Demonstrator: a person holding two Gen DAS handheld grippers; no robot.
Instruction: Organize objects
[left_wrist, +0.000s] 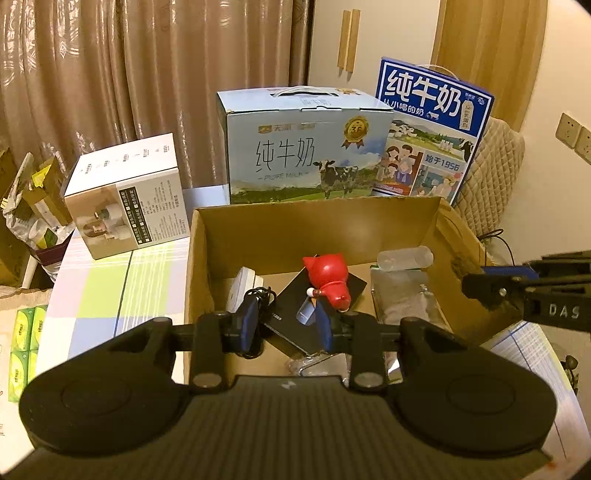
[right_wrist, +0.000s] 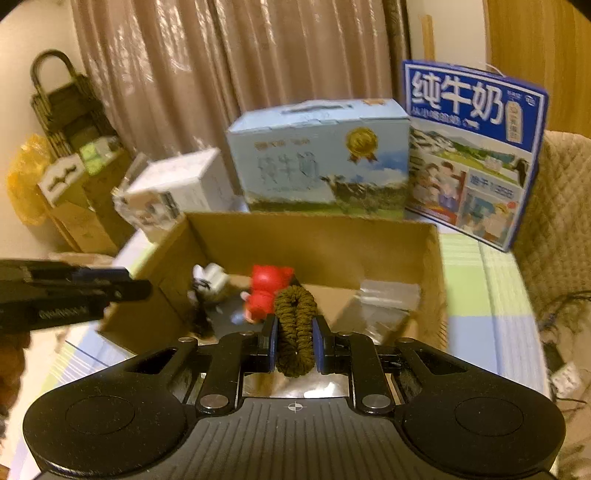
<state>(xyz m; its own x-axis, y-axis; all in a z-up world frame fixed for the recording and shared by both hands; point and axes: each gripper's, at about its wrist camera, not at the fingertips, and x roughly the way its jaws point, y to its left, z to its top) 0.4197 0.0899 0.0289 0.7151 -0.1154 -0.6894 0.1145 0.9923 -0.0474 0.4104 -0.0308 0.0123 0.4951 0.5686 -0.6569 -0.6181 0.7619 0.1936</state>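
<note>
An open cardboard box (left_wrist: 258, 236) (right_wrist: 325, 243) stands on the table. Inside lie a red pig-shaped toy (left_wrist: 328, 277) (right_wrist: 267, 288), a white charger with black cable (left_wrist: 243, 286) (right_wrist: 210, 284), a flat black box (left_wrist: 295, 317), a clear plastic tube (left_wrist: 404, 258) and clear bags (left_wrist: 402, 299) (right_wrist: 388, 302). My left gripper (left_wrist: 286, 326) hangs open over the box's near side, nothing between its blue pads. My right gripper (right_wrist: 294, 341) is shut on a dark olive braided cord loop (right_wrist: 295, 325), held above the box's near edge. Each gripper shows side-on in the other's view (left_wrist: 495, 284) (right_wrist: 125, 284).
Behind the box stand a light blue milk carton case (left_wrist: 306, 147) (right_wrist: 321, 158) and a dark blue milk case (left_wrist: 432, 129) (right_wrist: 472, 155). A white product box (left_wrist: 129, 195) (right_wrist: 173, 192) sits to the left on the checked tablecloth (left_wrist: 107, 291). Curtains hang behind; a quilted chair back (left_wrist: 491, 177) is right.
</note>
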